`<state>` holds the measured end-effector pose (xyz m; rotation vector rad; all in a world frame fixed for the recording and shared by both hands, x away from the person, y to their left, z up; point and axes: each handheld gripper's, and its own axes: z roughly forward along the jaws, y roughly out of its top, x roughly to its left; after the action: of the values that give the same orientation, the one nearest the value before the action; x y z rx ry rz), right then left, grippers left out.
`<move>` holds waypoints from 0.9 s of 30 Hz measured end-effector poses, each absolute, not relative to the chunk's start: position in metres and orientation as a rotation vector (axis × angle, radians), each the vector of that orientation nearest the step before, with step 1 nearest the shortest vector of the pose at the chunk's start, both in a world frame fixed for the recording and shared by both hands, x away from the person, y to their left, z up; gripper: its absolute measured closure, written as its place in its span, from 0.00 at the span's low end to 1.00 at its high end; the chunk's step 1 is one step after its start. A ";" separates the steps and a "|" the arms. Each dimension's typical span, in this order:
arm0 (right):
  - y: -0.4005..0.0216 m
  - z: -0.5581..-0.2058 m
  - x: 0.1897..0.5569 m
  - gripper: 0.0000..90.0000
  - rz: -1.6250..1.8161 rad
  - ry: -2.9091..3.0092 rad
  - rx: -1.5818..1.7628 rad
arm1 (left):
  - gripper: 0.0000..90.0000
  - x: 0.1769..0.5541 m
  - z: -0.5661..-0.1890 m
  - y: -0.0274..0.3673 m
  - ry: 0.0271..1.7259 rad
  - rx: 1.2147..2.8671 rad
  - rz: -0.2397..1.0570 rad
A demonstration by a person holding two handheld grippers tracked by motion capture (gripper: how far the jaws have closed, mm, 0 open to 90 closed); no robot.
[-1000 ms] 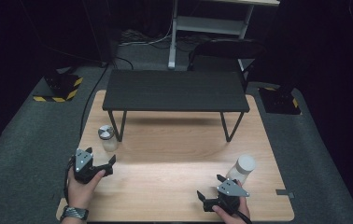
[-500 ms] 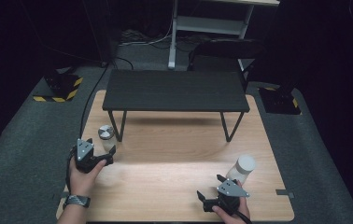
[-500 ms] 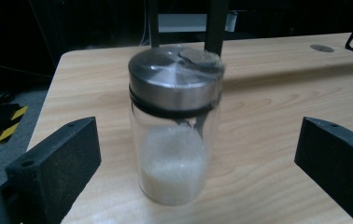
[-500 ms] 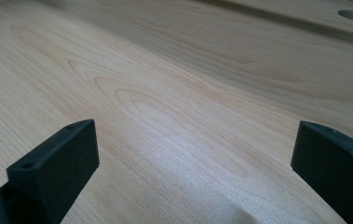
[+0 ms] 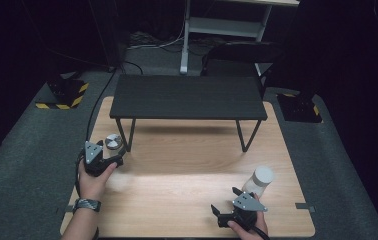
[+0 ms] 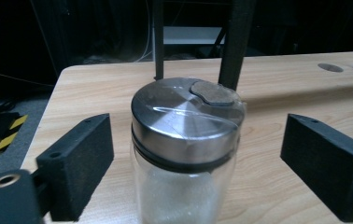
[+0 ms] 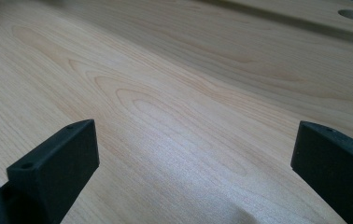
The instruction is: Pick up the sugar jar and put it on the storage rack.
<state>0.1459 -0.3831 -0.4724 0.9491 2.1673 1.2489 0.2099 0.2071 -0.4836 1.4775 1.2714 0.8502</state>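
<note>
A glass jar with a steel lid stands upright on the wooden table, near the left leg of a black stand. My left gripper is open, one jaw on each side of the jar and neither touching it. From the high view the jar sits just ahead of the left gripper. At the table's front right, my right gripper is open over bare wood. A white-lidded jar stands just behind it, to its right. The right gripper holds nothing.
A low black stand on thin legs spans the back half of the table. Its leg rises right behind the steel-lidded jar. Dark floor and black-and-yellow floor blocks surround the table.
My left gripper has moved forward and a little right, toward the steel-lidded jar, which now stands between its jaws. The right gripper has stayed put.
</note>
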 end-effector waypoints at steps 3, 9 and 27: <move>-0.383 -0.472 0.146 0.01 1.250 2.168 0.950 | 0.16 0.213 -0.484 0.207 1.267 1.477 0.854; -0.384 -0.472 0.147 0.01 1.256 2.169 0.957 | 0.23 0.216 -0.486 0.205 1.277 1.462 0.867; -0.385 -0.472 0.146 0.01 1.258 2.168 0.959 | 0.38 0.218 -0.489 0.201 1.276 1.451 0.895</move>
<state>0.1460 -0.3846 -0.4724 0.9593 2.1677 1.2578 0.2182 0.2013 -0.4885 1.4512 1.2757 0.8948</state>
